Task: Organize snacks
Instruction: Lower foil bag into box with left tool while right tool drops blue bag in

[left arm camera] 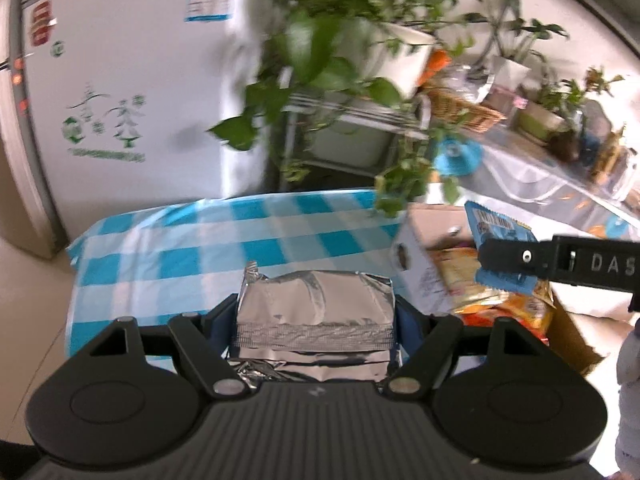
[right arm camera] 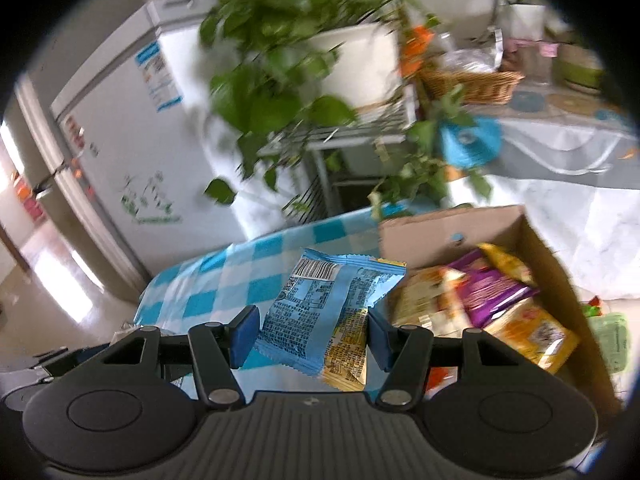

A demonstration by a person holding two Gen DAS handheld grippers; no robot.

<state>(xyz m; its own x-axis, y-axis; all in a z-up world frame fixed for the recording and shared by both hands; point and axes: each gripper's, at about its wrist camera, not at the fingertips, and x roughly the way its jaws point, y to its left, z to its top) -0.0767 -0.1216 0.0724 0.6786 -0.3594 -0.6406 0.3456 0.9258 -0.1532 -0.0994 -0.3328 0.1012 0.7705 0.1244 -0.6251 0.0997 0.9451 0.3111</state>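
Observation:
My left gripper point(left arm camera: 316, 312) is shut on a silver foil snack packet point(left arm camera: 316, 304) and holds it above the blue-and-white checked tablecloth point(left arm camera: 224, 248). My right gripper point(right arm camera: 308, 332) is shut on a light blue snack packet point(right arm camera: 320, 304), with a yellow packet point(right arm camera: 348, 364) under it. The right gripper also shows in the left wrist view point(left arm camera: 504, 268), holding the blue packet point(left arm camera: 496, 232) over the cardboard box point(left arm camera: 424, 256). The box point(right arm camera: 548, 264) holds purple point(right arm camera: 488, 288), yellow point(right arm camera: 532, 332) and orange snack packets.
A white fridge point(left arm camera: 132, 92) stands behind the table. A large leafy plant in a white pot point(left arm camera: 392, 56) sits on a metal rack point(left arm camera: 352, 120). A wicker basket point(right arm camera: 472, 84), a blue fan point(right arm camera: 472, 140) and more pots are on the counter at right.

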